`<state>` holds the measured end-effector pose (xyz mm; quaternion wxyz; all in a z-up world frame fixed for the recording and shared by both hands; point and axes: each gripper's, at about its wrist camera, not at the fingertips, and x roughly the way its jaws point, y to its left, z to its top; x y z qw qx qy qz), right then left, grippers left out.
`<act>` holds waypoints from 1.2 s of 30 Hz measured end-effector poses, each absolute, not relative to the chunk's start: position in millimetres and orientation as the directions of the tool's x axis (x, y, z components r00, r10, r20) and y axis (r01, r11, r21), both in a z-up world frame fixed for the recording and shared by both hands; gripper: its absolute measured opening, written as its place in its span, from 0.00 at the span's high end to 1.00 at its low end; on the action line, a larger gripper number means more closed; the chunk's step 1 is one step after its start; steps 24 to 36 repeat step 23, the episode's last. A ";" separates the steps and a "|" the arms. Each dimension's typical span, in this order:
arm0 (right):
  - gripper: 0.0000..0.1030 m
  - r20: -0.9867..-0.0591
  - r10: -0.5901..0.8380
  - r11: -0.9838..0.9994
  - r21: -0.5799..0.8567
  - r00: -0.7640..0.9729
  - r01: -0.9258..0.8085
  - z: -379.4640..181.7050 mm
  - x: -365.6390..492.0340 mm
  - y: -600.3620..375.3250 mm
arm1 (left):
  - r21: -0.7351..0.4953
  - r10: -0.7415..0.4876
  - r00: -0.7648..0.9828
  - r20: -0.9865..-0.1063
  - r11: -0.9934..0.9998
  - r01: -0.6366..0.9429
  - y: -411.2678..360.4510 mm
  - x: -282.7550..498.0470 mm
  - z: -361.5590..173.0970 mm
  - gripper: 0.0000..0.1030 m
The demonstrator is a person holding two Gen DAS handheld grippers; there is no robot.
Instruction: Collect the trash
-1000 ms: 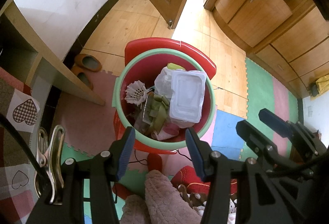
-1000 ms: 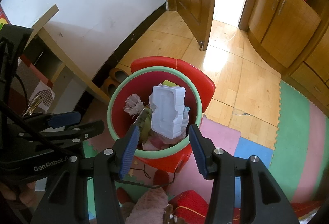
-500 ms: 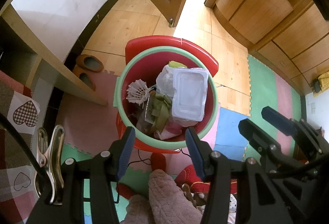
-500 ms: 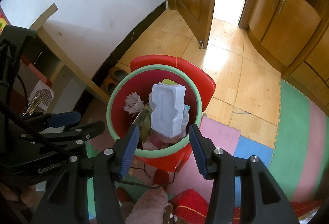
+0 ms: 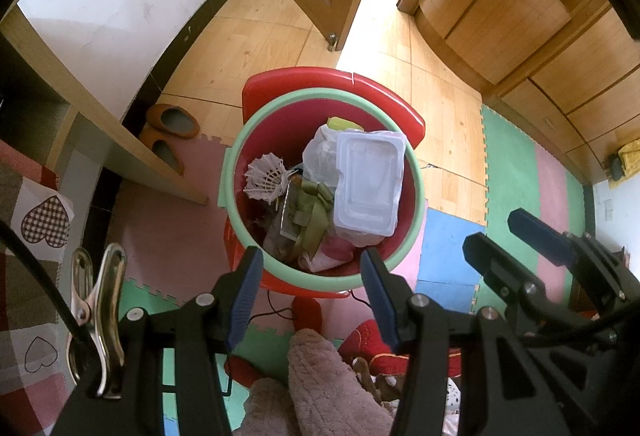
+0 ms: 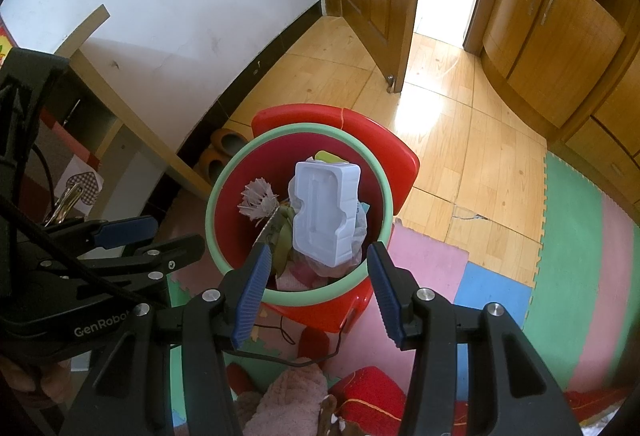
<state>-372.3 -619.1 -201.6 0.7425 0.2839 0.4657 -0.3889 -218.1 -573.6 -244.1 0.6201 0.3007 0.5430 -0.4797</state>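
Hovering side by side over the load, the left gripper [image 5: 310, 278] and the right gripper [image 6: 318, 278] both hold their jaws spread with nothing between the blue pads, so no trash is in hand. Just below them stands the red bucket [image 5: 320, 278] with its green rim, resting on a red plastic stool [image 5: 400, 108]. It is heaped close to the rim: a white moulded plastic tray [image 6: 324, 212] lies on top, leaning on a clear plastic bag [image 5: 320, 156], with a shuttlecock [image 5: 266, 178], an olive ribbon [image 5: 316, 212] and pink wrapping beside it. My guess is the tray, perched loose and high, could slide over the rim if a jaw nudges it, and a hard push on the rim might tip the bucket off the stool. Farther off, slippers [image 5: 172, 120] sit by the wall.
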 end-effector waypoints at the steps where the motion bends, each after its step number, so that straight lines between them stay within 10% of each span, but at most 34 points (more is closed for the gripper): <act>1: 0.50 -0.912 -0.313 0.536 0.060 0.264 0.842 -201.6 -372.4 -619.1 | -0.149 -0.268 -0.051 -0.962 0.359 0.921 -573.6 -218.1 -244.2 0.48; 36: 0.50 -0.913 -0.315 0.535 0.053 0.258 0.843 -203.9 -376.1 -615.9 | -0.155 -0.264 -0.061 -0.963 0.354 0.922 -576.4 -219.5 -246.2 0.48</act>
